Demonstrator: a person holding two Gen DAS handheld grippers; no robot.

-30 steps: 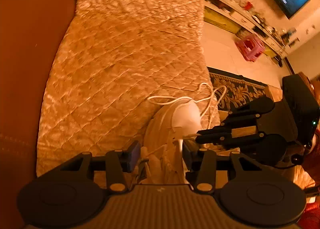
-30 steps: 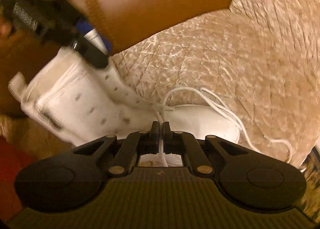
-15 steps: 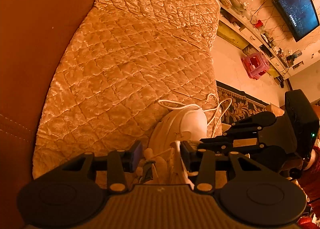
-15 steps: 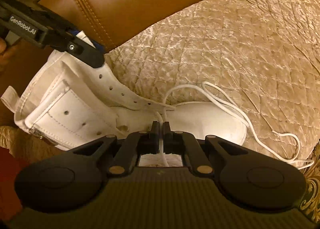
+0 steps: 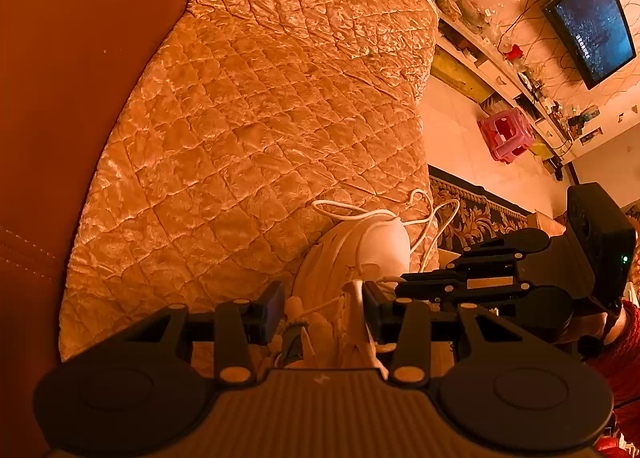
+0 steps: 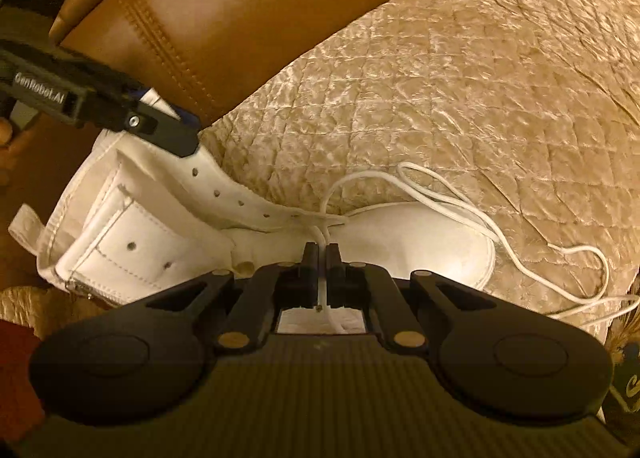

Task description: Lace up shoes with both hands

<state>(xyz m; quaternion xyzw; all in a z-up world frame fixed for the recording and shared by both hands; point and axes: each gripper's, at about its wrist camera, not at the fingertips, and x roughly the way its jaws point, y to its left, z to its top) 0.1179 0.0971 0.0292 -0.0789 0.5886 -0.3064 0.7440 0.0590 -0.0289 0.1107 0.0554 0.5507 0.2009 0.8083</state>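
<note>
Right claw [image 6: 323,258] clamped on white lace [image 6: 452,201], just ahead of toe-end eyelets | left claw [image 5: 320,300] half-spread, straddling boot [image 6: 160,225] collar, grip unclear | risks: lace slipping from pads; loose loop snagging quilt [image 6: 460,77]; boot tipping.

Close downward wrist views, shared boot [image 5: 376,246]

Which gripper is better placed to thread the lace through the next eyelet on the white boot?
Right. The right gripper is shut on the lace beside the empty eyelets, while the left gripper steadies the boot by its upper.
</note>
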